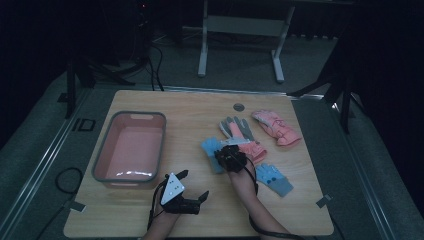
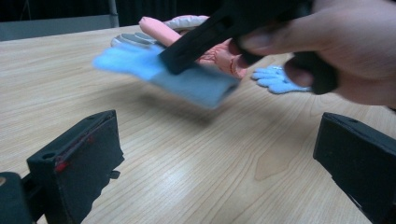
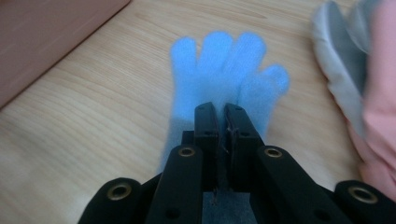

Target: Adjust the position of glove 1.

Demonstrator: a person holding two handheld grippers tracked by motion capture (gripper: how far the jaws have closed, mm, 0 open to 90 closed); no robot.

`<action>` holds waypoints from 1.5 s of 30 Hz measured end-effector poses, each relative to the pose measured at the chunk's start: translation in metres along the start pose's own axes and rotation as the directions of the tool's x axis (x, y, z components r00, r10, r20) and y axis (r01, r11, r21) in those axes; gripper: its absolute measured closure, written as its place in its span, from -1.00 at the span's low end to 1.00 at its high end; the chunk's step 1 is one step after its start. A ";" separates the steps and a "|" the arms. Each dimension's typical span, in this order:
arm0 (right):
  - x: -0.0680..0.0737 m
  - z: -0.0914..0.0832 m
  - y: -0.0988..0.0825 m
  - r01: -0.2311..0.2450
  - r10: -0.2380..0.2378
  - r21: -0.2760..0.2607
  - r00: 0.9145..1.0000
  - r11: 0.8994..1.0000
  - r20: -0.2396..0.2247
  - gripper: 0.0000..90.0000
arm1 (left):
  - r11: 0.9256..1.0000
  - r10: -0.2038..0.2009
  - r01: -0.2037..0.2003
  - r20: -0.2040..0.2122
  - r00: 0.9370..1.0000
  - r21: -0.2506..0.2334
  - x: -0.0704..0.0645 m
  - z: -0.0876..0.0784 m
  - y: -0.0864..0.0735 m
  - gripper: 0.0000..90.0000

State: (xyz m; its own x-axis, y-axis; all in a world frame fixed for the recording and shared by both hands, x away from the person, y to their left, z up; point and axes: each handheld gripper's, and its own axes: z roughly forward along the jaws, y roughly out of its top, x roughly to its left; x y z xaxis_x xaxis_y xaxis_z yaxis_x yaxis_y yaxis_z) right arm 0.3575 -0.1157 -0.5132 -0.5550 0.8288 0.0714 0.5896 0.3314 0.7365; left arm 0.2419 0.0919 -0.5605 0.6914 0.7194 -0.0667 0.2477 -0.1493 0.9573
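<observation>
In the high view, the left gripper (image 1: pixel 194 186) is sitting nearest, by the near edge of the pale wooden table (image 1: pixel 200 220), its jaws spread wide around nothing. Beyond it, the right gripper (image 1: pixel 223 150) is pinching a light blue knitted glove (image 1: pixel 212 154) near the table's middle, beside a grey-and-pink glove (image 1: pixel 240 131). A pink plastic tub (image 1: pixel 130 146) is standing toward the left edge.

In the left gripper view, that blue glove (image 2: pixel 187 77) is hanging clear of the tabletop from the far gripper.

In the right gripper view, the jaws are pressing together on the glove's (image 3: pixel 224 70) cuff.
</observation>
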 end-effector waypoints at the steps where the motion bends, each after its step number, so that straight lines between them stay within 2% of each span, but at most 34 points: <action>1: -0.001 -0.005 -0.002 -0.017 0.017 -0.006 1.000 1.000 0.007 0.89 | 1.000 -0.002 0.002 0.000 1.000 -0.001 0.000 0.000 0.000 -0.98; 6: 0.003 -0.032 -0.019 -0.070 0.071 -0.022 0.997 0.997 0.029 0.89 | 1.000 -0.004 0.004 -0.001 1.000 0.000 0.000 0.000 0.000 -0.98; 7: 0.003 -0.036 -0.023 -0.099 0.099 -0.025 0.995 0.995 0.017 0.89 | 1.000 -0.003 0.003 0.000 1.000 0.000 0.000 0.000 0.000 -0.98; 12: 0.008 -0.048 -0.038 -0.125 0.125 -0.010 0.992 0.992 0.024 0.89 | 1.000 0.001 -0.001 -0.003 1.000 0.001 0.000 0.000 0.000 -0.98; 14: 0.011 -0.054 -0.046 -0.150 0.151 -0.023 0.986 0.988 0.068 0.89 | 1.000 0.002 -0.002 -0.003 1.000 0.003 0.000 0.000 0.000 -0.98; 16: 0.011 -0.055 -0.051 -0.179 0.180 -0.030 0.980 0.983 0.081 0.89 | 1.000 0.005 -0.005 -0.003 1.000 0.004 -0.001 0.001 0.000 -0.98; 18: 0.012 -0.055 -0.056 -0.186 0.188 -0.030 0.976 0.982 0.110 0.89 | 1.000 0.007 -0.007 -0.003 1.000 0.005 -0.001 0.001 0.000 -0.98; 21: 0.014 -0.054 -0.060 -0.191 0.193 -0.028 0.973 0.981 0.126 0.89 | 1.000 0.011 -0.011 -0.003 1.000 0.006 -0.001 0.001 0.000 -0.98; 23: 0.015 -0.049 -0.063 -0.198 0.199 -0.017 0.970 0.980 0.138 0.89 | 1.000 0.011 -0.011 -0.002 1.000 0.007 -0.001 0.001 0.000 -0.98; 24: 0.015 -0.046 -0.065 -0.221 0.221 -0.014 0.966 0.975 0.133 0.89 | 1.000 0.012 -0.012 -0.001 1.000 0.008 -0.001 0.001 0.000 -0.98; 28: 0.015 -0.030 -0.072 -0.221 0.213 0.035 0.965 0.975 0.154 0.88 | 1.000 0.015 -0.015 0.002 1.000 0.011 -0.001 0.001 0.000 -0.98; 33: 0.017 -0.023 -0.074 -0.226 0.221 0.013 0.962 0.974 0.162 0.85 | 1.000 0.011 -0.011 0.004 1.000 0.009 -0.001 0.001 0.000 -0.98; 37: 0.019 -0.024 -0.075 -0.219 0.216 -0.002 0.962 0.976 0.165 0.70 | 1.000 0.014 -0.014 0.003 1.000 0.011 -0.001 0.001 0.000 -0.98; 42: 0.013 -0.038 -0.070 -0.173 0.175 -0.030 0.980 0.984 0.095 0.47 | 1.000 0.011 -0.011 0.005 1.000 0.010 -0.001 0.001 0.000 -0.98; 43: 0.008 -0.046 -0.066 -0.138 0.141 -0.045 0.986 0.989 0.092 0.47 | 1.000 0.010 -0.010 0.006 1.000 0.010 -0.001 0.001 0.000 -0.98; 44: 0.008 -0.046 -0.066 -0.138 0.141 -0.045 0.986 0.989 0.092 0.47 | 1.000 0.009 -0.009 0.006 1.000 0.011 -0.001 0.001 0.001 -0.98; 45: 0.005 -0.050 -0.064 -0.108 0.112 -0.056 0.991 0.993 0.073 0.45 | 1.000 0.009 -0.009 0.005 1.000 0.011 -0.001 0.001 0.001 -0.98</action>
State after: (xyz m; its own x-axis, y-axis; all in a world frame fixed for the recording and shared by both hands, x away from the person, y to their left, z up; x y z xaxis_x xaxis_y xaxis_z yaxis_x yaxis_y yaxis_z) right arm 0.2877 -0.1555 -0.5268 -0.4416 0.8912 0.1040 0.6122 0.2145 0.7611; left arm 0.2423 0.0906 -0.5602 0.6971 0.7144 -0.0601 0.2493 -0.1630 0.9546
